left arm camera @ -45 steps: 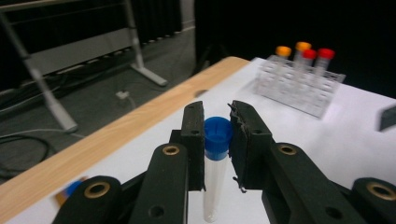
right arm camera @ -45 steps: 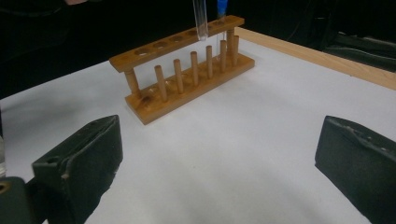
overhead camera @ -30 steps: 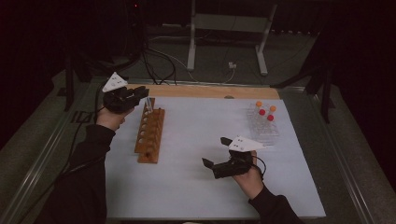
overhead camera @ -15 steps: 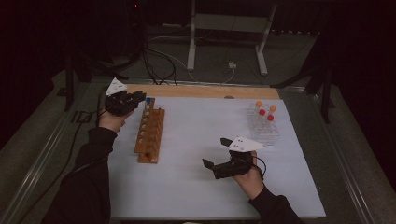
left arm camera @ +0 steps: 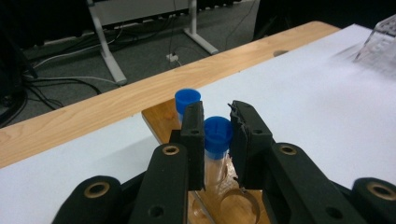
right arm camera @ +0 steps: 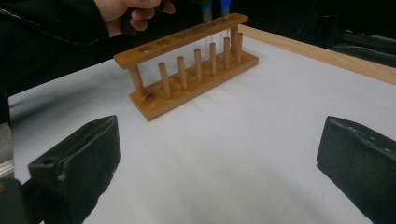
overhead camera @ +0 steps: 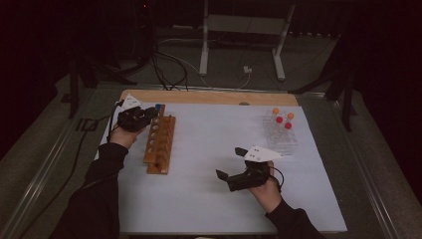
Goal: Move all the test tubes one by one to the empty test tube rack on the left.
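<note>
White table: blue-capped tube upright, seemingly gripped

Blue caps top the tubes, the rack is brown wood, the tool black, the mat white.

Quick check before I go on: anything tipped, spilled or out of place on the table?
Nothing stands out. The wooden rack sits flat on the white sheet, two blue-capped tubes upright at its far end, the left gripper closed around the nearer one. The clear rack stands upright; the right gripper hangs open.
</note>
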The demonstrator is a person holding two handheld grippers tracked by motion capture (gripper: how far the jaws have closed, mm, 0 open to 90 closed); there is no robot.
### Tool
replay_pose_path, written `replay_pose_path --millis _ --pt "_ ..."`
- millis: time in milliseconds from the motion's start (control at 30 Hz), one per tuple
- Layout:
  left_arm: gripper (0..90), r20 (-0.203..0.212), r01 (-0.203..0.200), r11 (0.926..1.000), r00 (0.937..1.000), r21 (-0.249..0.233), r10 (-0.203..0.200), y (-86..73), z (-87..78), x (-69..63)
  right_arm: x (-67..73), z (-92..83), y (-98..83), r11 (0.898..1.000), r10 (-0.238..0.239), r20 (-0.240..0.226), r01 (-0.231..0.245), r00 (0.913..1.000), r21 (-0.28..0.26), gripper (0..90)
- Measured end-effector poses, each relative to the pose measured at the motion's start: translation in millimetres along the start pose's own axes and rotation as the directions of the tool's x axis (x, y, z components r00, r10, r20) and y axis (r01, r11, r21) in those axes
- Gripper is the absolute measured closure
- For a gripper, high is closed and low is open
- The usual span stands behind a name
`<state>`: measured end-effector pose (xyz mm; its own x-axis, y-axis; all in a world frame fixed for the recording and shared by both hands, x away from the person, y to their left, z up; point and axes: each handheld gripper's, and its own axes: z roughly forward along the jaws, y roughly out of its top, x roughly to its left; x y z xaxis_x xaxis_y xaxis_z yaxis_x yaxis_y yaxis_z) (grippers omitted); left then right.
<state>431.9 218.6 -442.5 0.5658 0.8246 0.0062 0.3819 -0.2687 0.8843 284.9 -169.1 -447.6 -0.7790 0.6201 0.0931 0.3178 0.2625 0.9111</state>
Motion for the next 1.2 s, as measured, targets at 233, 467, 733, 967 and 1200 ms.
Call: replay_pose_path --millis 233,467,733,967,1200 --pt "77.2 -0.001 0.002 1.0000 1.0000 0.003 -0.002 -3.3 2.1 -0.7 0.2 0.3 0.1 1.000 0.000 -0.005 0.000 1.0000 0.005 0.0" --pt "73.3 0.011 -0.005 1.0000 0.9999 0.006 0.005 -3.2 1.2 -1.6 -0.2 -0.1 0.2 1.000 0.000 -0.006 0.000 1.0000 0.003 0.0" --pt "42.8 0.070 0.002 0.9999 0.9976 -0.012 -0.001 2.6 -21.6 -13.7 -3.3 -4.4 2.4 1.000 -0.005 0.004 0.005 1.0000 -0.005 0.0" --pt "25.5 0.155 0.009 0.9992 0.9879 -0.039 -0.002 -2.4 -46.8 -31.9 -15.8 -17.8 7.2 0.999 -0.006 0.064 0.008 0.9979 -0.032 0.0" --pt "6.3 0.249 -0.002 0.9992 0.9685 -0.039 0.012 -12.1 -61.2 -56.7 -37.6 -38.8 11.0 0.998 0.009 0.151 0.001 0.9885 -0.066 0.0"
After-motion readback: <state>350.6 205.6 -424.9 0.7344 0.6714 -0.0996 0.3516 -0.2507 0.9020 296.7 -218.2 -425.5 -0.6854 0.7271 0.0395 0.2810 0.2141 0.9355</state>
